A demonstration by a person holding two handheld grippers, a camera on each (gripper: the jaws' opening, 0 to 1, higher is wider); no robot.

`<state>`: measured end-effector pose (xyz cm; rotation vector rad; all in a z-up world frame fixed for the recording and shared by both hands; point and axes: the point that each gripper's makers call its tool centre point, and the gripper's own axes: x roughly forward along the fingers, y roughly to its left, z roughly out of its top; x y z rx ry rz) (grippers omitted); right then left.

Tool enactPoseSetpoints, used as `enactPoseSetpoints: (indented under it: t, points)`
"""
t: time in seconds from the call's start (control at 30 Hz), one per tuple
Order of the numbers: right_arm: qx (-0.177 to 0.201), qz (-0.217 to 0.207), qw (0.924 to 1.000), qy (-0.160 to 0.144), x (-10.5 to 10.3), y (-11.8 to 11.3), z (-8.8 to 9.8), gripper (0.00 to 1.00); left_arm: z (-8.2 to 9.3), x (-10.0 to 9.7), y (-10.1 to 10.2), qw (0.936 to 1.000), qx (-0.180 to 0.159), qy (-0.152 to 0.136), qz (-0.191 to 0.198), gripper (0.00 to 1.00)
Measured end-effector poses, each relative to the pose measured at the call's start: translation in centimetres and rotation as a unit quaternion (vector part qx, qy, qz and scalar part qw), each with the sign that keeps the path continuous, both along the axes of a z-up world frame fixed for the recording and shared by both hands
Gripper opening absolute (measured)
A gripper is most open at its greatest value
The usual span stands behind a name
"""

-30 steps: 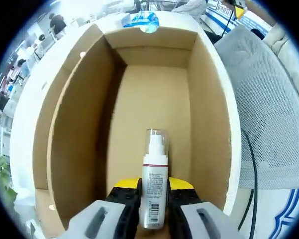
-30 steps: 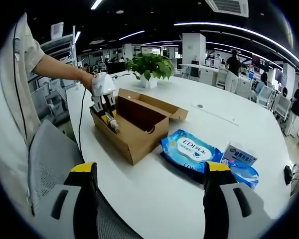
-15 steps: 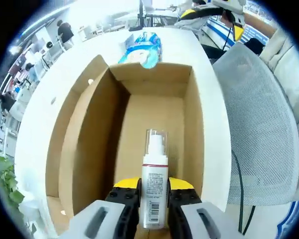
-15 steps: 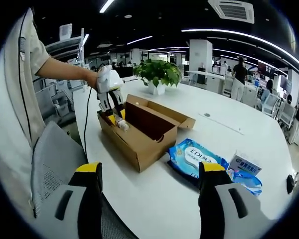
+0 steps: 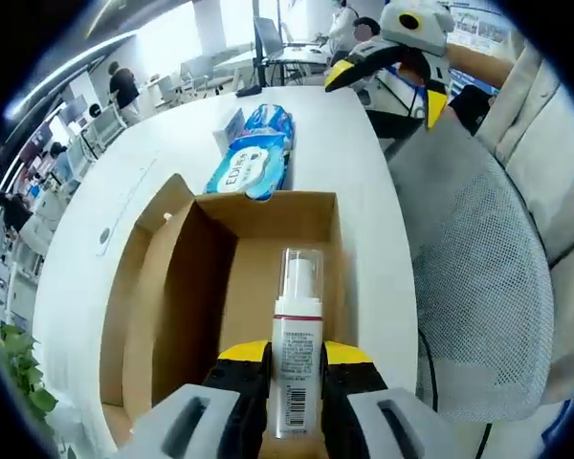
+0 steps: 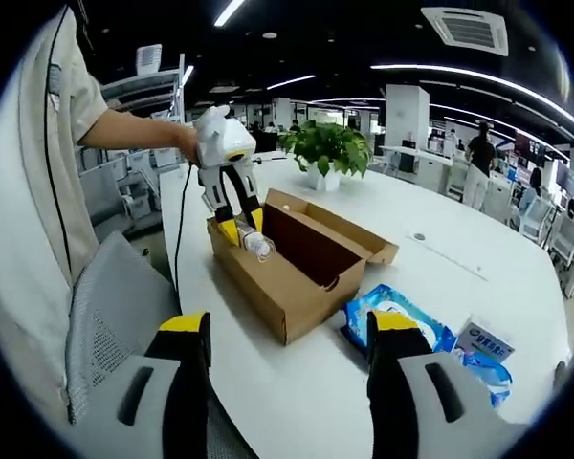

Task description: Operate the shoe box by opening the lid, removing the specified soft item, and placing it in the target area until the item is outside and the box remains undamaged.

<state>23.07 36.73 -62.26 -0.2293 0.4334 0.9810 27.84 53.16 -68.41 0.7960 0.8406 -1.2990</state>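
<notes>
Gripping spray bottle [image 5: 297, 354] between jaws, above shoe box [image 5: 268, 287]

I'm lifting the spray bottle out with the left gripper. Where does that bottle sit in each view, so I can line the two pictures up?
Left gripper view: the spray bottle stands bottom centre, clamped between the left gripper's jaws, above the open shoe box.
Right gripper view: the bottle is small, left of centre, in the left gripper over the shoe box's near end.
Shared landmark: the blue wipes pack beyond the box.
</notes>
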Motion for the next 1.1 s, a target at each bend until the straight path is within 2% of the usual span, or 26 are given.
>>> enactPoseSetpoints:
  t: [0.3, 0.67, 1.1]
  points:
    - [0.011, 0.023, 0.9996, -0.008, -0.4, 1.7, 0.4, 0.48, 1.2, -1.6, -2.8, 0.9992, -0.036, 0.0, -0.015, 0.19]
    - [0.018, 0.045, 0.9988, -0.004, -1.1, 3.1, 0.4, 0.4, 1.5, -3.7, -5.6, 0.9964, -0.069, 0.011, -0.048, 0.19]
    - [0.012, 0.077, 0.997, -0.006, -1.8, 4.4, 0.1, 0.32, 2.3, -6.2, -8.5, 0.9896, -0.115, 0.034, -0.079, 0.19]
